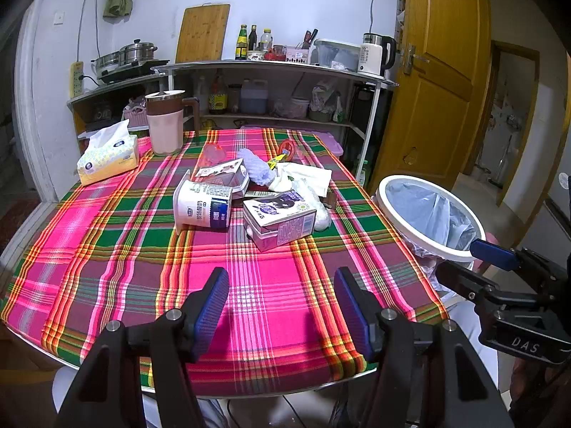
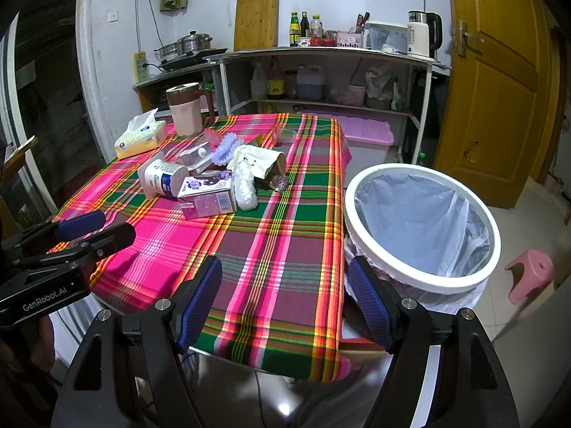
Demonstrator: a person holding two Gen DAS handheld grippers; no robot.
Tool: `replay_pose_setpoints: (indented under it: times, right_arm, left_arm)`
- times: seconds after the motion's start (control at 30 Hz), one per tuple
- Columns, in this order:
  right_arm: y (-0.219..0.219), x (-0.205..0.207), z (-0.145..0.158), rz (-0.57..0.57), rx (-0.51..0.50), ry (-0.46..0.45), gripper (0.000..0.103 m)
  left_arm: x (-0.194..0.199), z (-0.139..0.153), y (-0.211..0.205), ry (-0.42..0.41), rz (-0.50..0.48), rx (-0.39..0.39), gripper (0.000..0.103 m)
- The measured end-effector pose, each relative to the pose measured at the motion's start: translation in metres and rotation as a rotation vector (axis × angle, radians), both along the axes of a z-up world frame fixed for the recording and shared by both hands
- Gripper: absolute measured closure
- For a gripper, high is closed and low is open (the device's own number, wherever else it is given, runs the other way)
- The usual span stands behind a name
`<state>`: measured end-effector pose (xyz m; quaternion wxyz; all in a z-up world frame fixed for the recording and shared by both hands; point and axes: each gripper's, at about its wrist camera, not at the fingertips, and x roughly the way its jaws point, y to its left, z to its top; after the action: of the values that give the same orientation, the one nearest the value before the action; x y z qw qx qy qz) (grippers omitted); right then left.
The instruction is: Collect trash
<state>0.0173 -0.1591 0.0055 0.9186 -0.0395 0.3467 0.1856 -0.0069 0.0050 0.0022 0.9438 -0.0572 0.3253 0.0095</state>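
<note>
Your left gripper (image 1: 282,315) hangs over the table's (image 1: 107,285) near edge, jaws wide, nothing between them. Your right gripper (image 2: 283,301) sits released too, at the near right corner. The bin (image 2: 421,228) stands just beside the right edge. Mid-table lies the trash: carton (image 1: 280,223), white cup (image 1: 201,207), wrappers (image 1: 303,178) behind. Tissues (image 1: 107,157) and a jug (image 1: 166,121) hold the far left corner.

Plaid-cloth table (image 1: 107,249) w/ trash pile (image 1: 257,196)
</note>
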Motion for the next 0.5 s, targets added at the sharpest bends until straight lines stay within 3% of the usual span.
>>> replay_pose_setpoints:
  times: [0.5]
  right_arm:
    - [0.004,0.008,-0.009,0.009,0.001,0.016,0.029]
  left_arm:
    - [0.015,-0.012,0.004,0.027,-0.011,-0.013,0.042]
